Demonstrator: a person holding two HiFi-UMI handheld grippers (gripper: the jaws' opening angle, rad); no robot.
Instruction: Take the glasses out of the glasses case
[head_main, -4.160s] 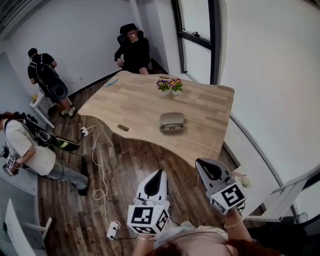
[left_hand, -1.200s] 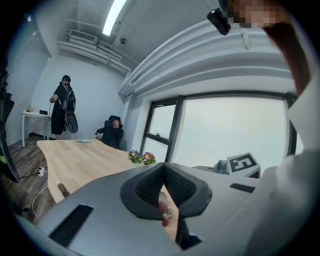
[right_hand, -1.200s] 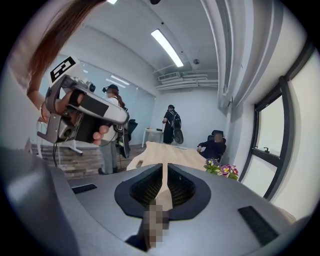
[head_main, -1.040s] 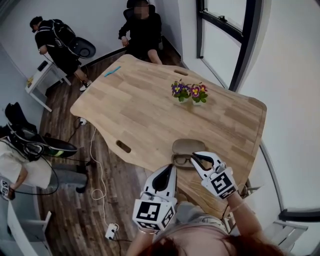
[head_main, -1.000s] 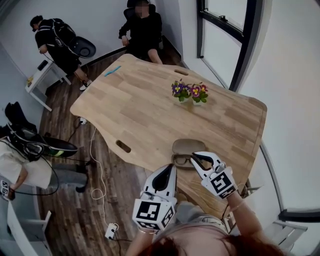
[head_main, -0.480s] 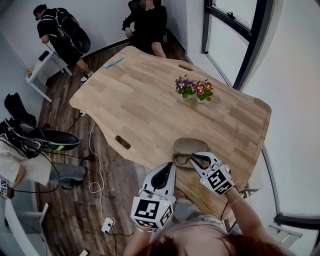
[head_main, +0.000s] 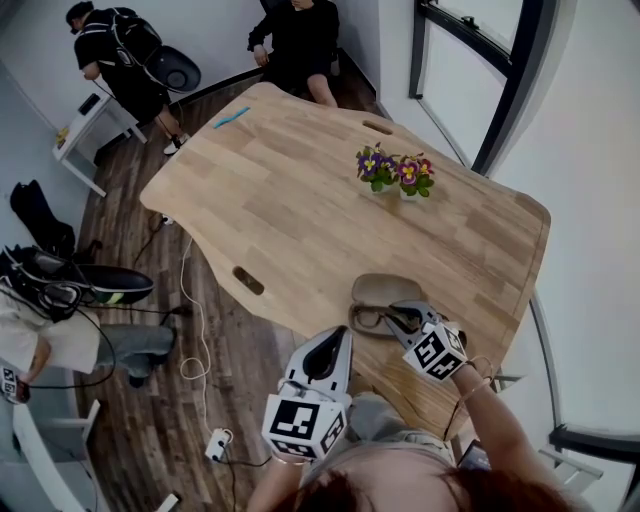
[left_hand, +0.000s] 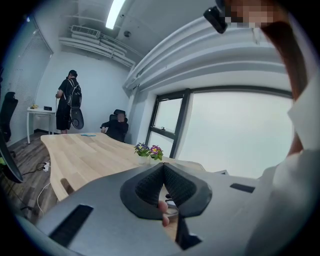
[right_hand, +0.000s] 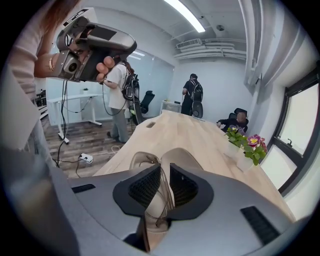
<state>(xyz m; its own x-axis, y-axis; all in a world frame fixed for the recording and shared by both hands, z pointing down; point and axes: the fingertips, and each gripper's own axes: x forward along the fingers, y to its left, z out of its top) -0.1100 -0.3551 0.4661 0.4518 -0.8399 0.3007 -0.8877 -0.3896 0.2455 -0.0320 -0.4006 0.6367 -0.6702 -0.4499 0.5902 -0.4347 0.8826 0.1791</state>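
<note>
Tabletop (head_main: 290, 200) runs wide and open toward 12 o'clock, with potted flowers (head_main: 395, 170) at 1 o'clock. The open glasses case (head_main: 385, 290) sits near the table's 6 o'clock edge, and the glasses (head_main: 368, 321) lie in its lower half. Reaching in from 5 o'clock, the right gripper (head_main: 400, 318) is clenched on the frame, while the left gripper (head_main: 338, 340), jaws pressed together on nothing, hangs off the edge at 7 o'clock of the case.

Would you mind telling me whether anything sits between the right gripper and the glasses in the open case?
Nothing visible does. The glasses case lies open with its lid folded back. The right gripper has the frame of the glasses between its jaws, which look closed on it.
</note>
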